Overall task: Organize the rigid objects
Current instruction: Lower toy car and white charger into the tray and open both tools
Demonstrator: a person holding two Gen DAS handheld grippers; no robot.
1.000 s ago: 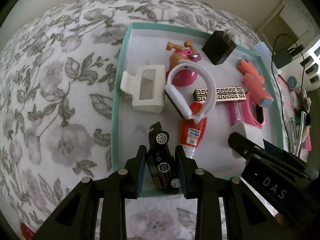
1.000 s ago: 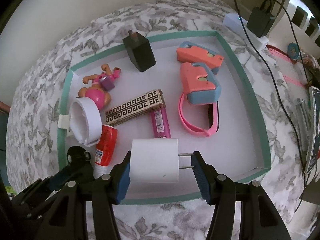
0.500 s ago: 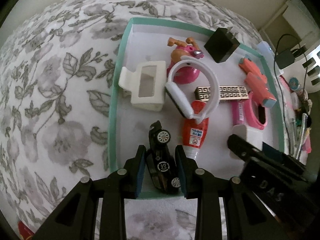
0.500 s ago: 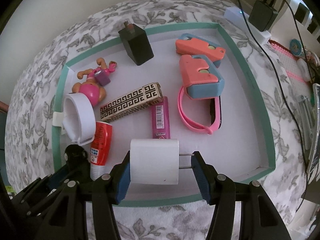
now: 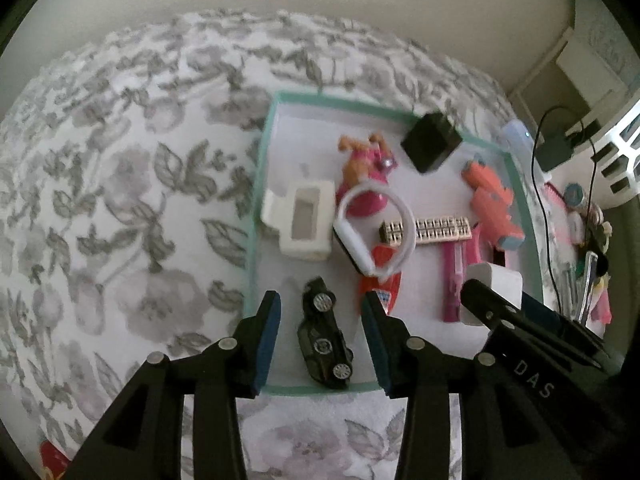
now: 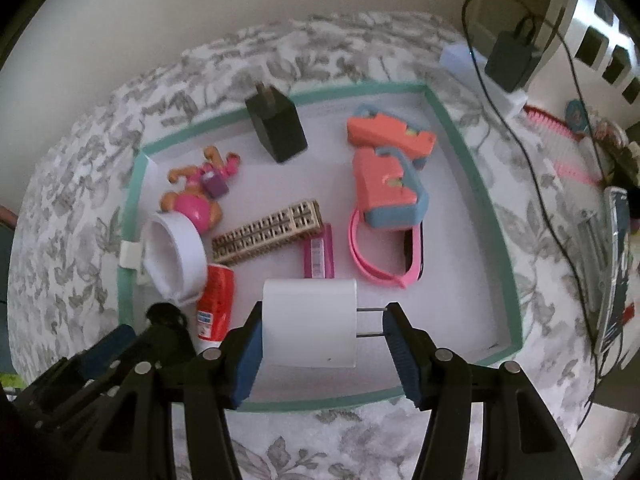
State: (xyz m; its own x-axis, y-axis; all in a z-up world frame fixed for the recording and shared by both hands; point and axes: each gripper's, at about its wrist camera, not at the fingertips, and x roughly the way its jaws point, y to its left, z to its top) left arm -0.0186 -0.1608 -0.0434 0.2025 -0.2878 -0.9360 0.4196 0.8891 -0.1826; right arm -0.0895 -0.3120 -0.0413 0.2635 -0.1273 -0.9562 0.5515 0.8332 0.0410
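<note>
Car let go in the tray's near-left corner; charger pinched over the near edge.

The left tongs (image 5: 320, 336) are opening, pads clear of the black toy car (image 5: 323, 344), which lies on its side on the floor of the tray (image 5: 256, 216), between the pads but untouched. The right tongs (image 6: 322, 344) pinch the white charger (image 6: 310, 324) endwise, left pad on its flat back, right pad against the tips of the two prongs, above the tray's near part. The charger looks a stiff, light, smooth plastic block; held by the prong tips it could likely pivot or slip, so a grip across its flat sides would be surer. The car looks hard, small and light, its wheels apt to roll; it is best taken across the body. The tray sits on a floral bed (image 5: 120, 200).
</note>
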